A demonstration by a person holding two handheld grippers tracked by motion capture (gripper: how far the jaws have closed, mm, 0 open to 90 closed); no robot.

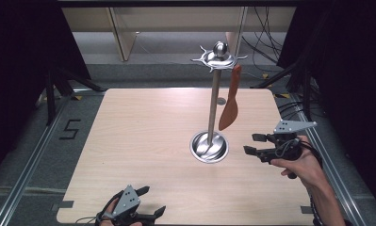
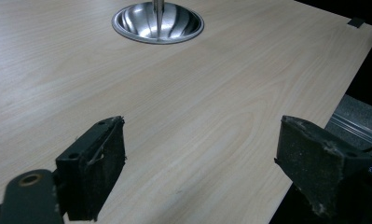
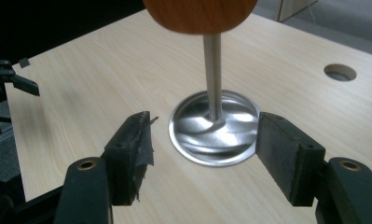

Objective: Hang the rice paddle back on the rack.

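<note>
A metal utensil stand (image 1: 214, 89) rises from a round steel base (image 1: 209, 146) on the wooden table (image 1: 143, 136). An orange-brown wooden spatula (image 1: 230, 103) hangs from a hook of the stand's top ring (image 1: 218, 57). My right gripper (image 1: 253, 143) is held open just right of the base, jaws toward it; in the right gripper view the base (image 3: 215, 128) lies between the jaws and the spatula's blade (image 3: 200, 14) hangs above. My left gripper (image 1: 150, 201) is open at the table's near edge, with nothing between its fingers (image 2: 95, 168); the base (image 2: 158, 22) lies far ahead.
A round cable hole (image 1: 220, 100) sits in the table behind the stand. Black curtains flank both sides, and cables (image 1: 265, 47) lie on the floor at the back right. The table's right edge (image 2: 314, 116) runs close by the left gripper.
</note>
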